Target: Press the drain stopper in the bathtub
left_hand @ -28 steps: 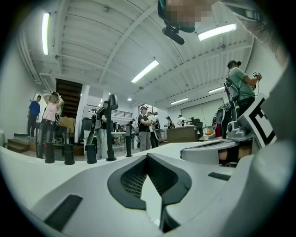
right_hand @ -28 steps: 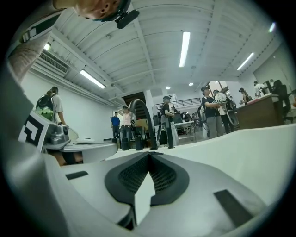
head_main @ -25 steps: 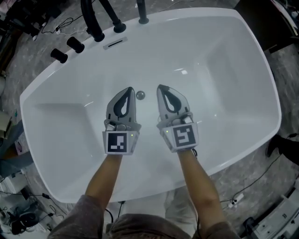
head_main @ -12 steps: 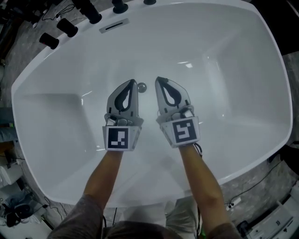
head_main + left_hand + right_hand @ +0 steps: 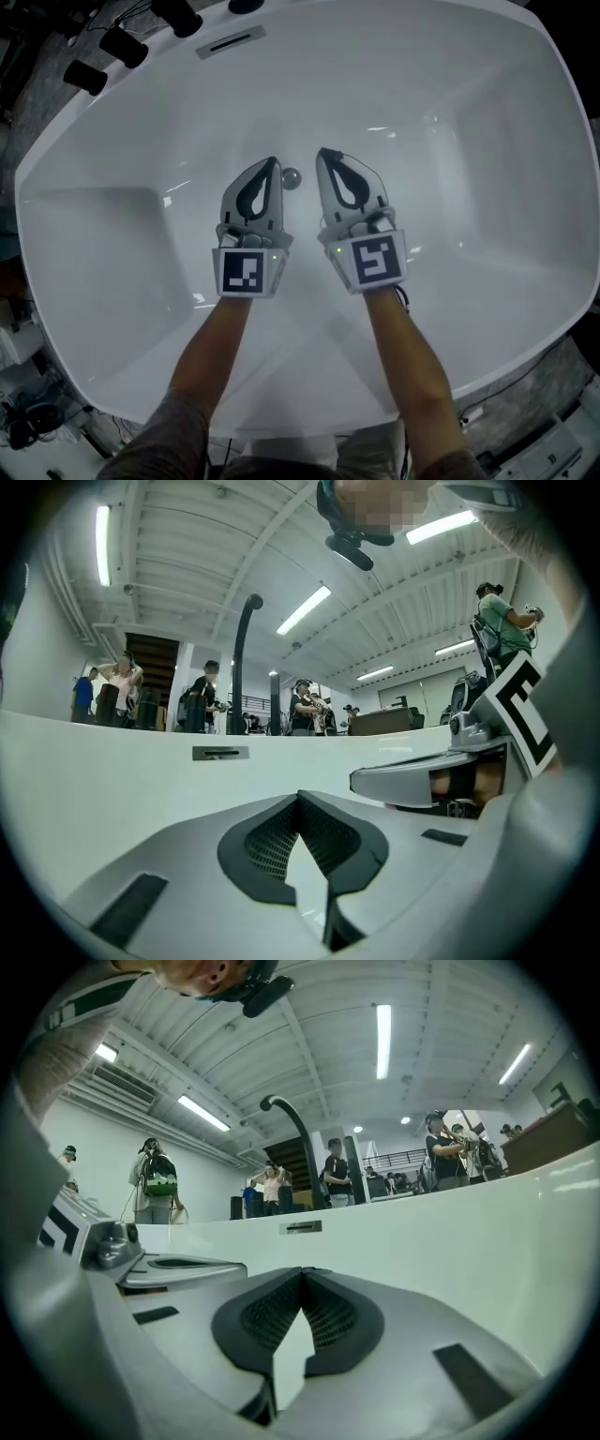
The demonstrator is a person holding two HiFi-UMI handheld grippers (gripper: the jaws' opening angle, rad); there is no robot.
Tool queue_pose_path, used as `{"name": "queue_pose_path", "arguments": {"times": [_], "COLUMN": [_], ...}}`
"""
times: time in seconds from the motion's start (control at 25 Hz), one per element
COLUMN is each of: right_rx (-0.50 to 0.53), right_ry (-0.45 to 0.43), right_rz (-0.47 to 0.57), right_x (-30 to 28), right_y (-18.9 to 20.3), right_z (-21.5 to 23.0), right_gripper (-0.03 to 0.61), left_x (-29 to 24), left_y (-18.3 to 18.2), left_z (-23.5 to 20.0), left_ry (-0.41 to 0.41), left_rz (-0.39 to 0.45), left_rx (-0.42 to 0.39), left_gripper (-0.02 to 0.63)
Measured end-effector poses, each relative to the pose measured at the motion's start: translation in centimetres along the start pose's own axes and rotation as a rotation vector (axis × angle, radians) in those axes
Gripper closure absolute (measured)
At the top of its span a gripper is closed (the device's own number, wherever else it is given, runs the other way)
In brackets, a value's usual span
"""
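The small round chrome drain stopper [image 5: 291, 177] sits on the floor of the white bathtub [image 5: 487, 141], in the head view. My left gripper [image 5: 272, 162] points at it from the near left, its tip just beside the stopper; its jaws are shut on nothing. My right gripper [image 5: 322, 153] is a little to the stopper's right, also shut and empty. In the left gripper view the left gripper [image 5: 300, 794] has its tips together, facing the tub wall. The right gripper view shows the right gripper [image 5: 302, 1269] likewise. The stopper is hidden in both gripper views.
Black tap handles [image 5: 120, 43] stand on the tub's far left rim beside the overflow slot [image 5: 230, 42]. A curved black faucet [image 5: 246, 658] rises beyond the rim. Several people stand in the room behind. Cables lie on the floor around the tub.
The head view has moved forward over the tub, so the taps slid toward the top edge. Both grippers stay shut beside the stopper, slightly lower in the picture.
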State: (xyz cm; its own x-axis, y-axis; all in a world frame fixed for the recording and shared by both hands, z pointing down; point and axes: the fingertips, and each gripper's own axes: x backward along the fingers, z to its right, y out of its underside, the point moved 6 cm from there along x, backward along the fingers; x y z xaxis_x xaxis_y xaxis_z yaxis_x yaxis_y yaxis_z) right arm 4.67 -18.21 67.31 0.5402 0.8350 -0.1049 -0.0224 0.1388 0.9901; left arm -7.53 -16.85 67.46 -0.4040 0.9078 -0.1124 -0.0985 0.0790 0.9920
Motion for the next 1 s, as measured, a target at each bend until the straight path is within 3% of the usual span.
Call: {"name": "queue_pose_path", "arguments": {"times": [0.52,1.0], "right_rx": [0.004,-0.012], "right_ry": [-0.048,-0.061], "right_rz": [-0.029,-0.054], "right_x": [-1.8,-1.4], "right_y": [4.8,6.3], "right_z": [0.1,-0.5], "right_gripper": [0.578,0.578], "left_x": [-2.1,-4.0], "left_y": [6.5,13.0], "left_z": [-1.0,-2.0], "left_ry": [-0.044,-0.066], "left_rz": [-0.034,-0.172], "left_rx": [0.057,0.127], "left_gripper": [0.61,0.61]}}
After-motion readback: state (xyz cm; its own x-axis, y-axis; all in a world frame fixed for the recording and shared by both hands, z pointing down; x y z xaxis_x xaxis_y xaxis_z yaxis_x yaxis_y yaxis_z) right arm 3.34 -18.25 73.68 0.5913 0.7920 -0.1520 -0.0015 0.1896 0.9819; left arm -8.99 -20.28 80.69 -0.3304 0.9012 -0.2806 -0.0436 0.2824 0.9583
